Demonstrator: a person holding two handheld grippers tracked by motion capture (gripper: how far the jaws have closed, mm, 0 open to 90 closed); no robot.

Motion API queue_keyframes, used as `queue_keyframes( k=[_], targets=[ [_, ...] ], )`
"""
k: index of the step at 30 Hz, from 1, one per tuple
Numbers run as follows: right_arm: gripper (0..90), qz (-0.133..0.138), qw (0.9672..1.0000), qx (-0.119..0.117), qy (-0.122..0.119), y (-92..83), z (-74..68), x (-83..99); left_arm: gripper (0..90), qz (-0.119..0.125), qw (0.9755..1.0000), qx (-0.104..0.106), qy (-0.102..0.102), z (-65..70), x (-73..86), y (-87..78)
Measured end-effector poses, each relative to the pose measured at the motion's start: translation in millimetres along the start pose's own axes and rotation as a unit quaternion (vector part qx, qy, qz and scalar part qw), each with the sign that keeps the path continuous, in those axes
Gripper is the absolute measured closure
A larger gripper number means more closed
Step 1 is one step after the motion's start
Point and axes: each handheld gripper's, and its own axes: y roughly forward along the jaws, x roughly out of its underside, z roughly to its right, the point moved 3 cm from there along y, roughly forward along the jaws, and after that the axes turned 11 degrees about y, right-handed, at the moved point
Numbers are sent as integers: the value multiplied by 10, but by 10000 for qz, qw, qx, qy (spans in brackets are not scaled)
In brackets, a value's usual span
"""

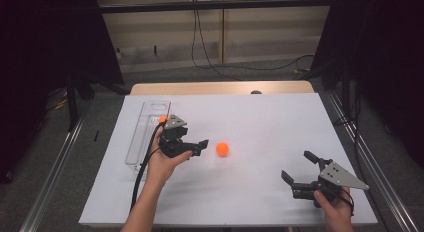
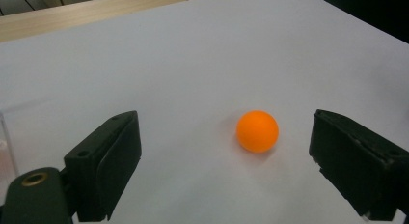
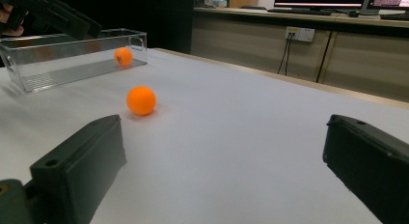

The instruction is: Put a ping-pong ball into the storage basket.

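An orange ball (image 1: pixel 222 149) lies loose on the white table (image 1: pixel 260 122). My left gripper (image 1: pixel 200 148) is just left of it, jaws pointing at it. In the left gripper view the ball (image 2: pixel 257 131) rests on the table ahead of the open left gripper (image 2: pixel 224 120), nearer the right jaw and touching neither pad. A second orange ball (image 1: pixel 162 119) sits inside a clear plastic tray (image 1: pixel 145 137) behind the left hand. My right gripper (image 1: pixel 296 164) stands open near the front right, nothing between its jaws. Its own view (image 3: pixel 224 125) shows the loose ball (image 3: pixel 141 100) and the tray's ball (image 3: pixel 123 56) farther off.
The clear tray (image 3: pixel 72 64) runs lengthwise along the table's left side. A wooden strip (image 1: pixel 220 87) borders the far edge. Black curtains and metal rails flank both sides. The left gripper's cable trails back along the forearm.
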Motion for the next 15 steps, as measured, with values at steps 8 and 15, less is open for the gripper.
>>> queue_keyframes(
  k=[8, 15],
  targets=[
    [6, -1, 10000, -12, -45, 1, -7, -2, 111, -31, 10000, 52, 12, 50, 6, 67],
    [6, 1, 10000, -15, -18, 3, -5, -1, 111, -46, 9999, 86, 61, 92, 8, 128]
  ],
)
